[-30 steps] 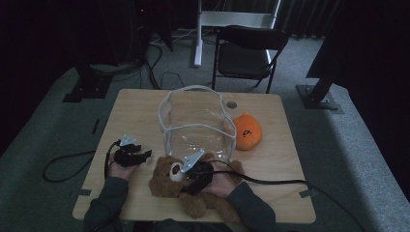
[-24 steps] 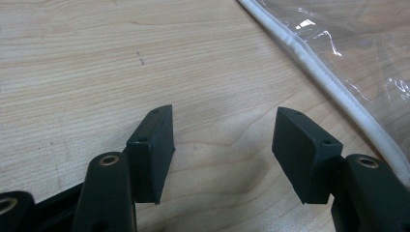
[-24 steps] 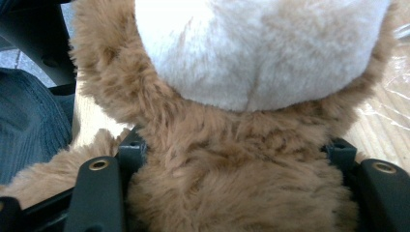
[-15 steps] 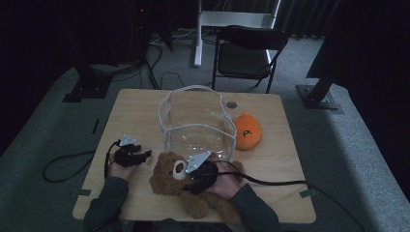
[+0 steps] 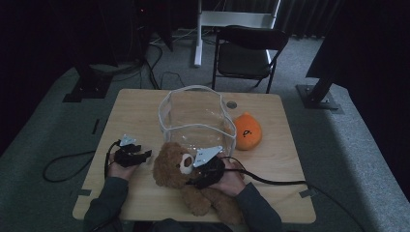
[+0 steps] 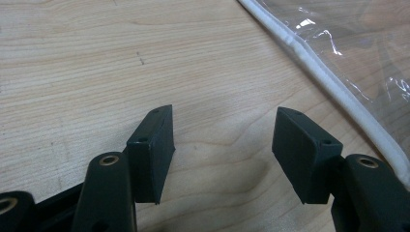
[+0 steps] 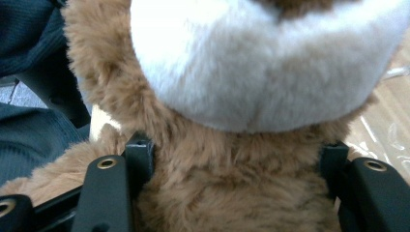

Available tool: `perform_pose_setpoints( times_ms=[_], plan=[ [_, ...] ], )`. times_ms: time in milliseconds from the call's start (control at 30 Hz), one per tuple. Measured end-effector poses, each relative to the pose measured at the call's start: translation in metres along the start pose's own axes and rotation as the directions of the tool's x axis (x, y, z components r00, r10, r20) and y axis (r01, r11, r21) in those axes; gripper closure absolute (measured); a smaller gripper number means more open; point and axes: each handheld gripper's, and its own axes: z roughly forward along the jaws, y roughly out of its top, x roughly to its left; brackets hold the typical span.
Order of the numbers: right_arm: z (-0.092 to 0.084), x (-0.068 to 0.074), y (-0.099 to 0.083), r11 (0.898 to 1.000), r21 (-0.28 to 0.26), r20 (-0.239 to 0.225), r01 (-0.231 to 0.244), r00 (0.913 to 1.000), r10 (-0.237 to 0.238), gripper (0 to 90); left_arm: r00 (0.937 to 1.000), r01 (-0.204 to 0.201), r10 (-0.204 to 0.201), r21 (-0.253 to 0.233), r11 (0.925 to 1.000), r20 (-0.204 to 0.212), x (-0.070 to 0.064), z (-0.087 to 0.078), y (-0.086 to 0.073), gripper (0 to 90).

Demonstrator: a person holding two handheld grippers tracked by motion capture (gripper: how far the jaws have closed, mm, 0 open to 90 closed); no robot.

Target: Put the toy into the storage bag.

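A brown teddy bear (image 5: pixel 170 166) with a white muzzle lies at the table's front edge, just in front of a clear plastic bag (image 5: pixel 193 116) with white piping. My right gripper (image 5: pixel 193 178) has its jaws sunk into the fur on both sides of the bear (image 7: pixel 232 193) below the muzzle. They have just been closing on it. My left gripper (image 5: pixel 145 155) rests to the bear's left, apart from it. In the left gripper view its jaws (image 6: pixel 222 140) stand open over bare wood, with the bag's white rim (image 6: pixel 329 82) at the right.
An orange plush toy (image 5: pixel 247 131) lies to the right of the bag. The wooden table (image 5: pixel 130 111) has bare room at its left and far right. A black folding chair (image 5: pixel 246 53) stands behind the table. Cables trail off both front corners.
My right gripper has risen a little with the bear, and the bear's head now sits higher and closer to the bag. My left gripper has stayed put.
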Motion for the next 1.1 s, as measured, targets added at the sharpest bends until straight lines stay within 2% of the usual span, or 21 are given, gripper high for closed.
perform_pose_setpoints(
  times_ms=[133, 267, 1100],
  plan=[
    [-0.005, 0.0, 0.002, 1.0, -0.017, 0.007, 0.001, 1.0, -0.001, 37.8, 1.0, -0.002, 0.002, 0.001, 1.0, -0.001, 0.0, 0.0, 0.0, 41.0],
    [-0.012, -0.001, 0.005, 0.998, -0.061, 0.011, 0.002, 0.9999, -0.001, 37.9, 1.0, -0.003, 0.003, 0.001, 1.0, -0.002, 0.0, 0.0, 0.0, 41.0],
    [-0.028, 0.003, 0.011, 0.989, -0.148, 0.019, 0.002, 0.9998, 0.001, 37.9, 1.0, -0.008, 0.008, 0.003, 1.0, -0.003, 0.0, 0.0, 0.0, 40.9]
  ],
)
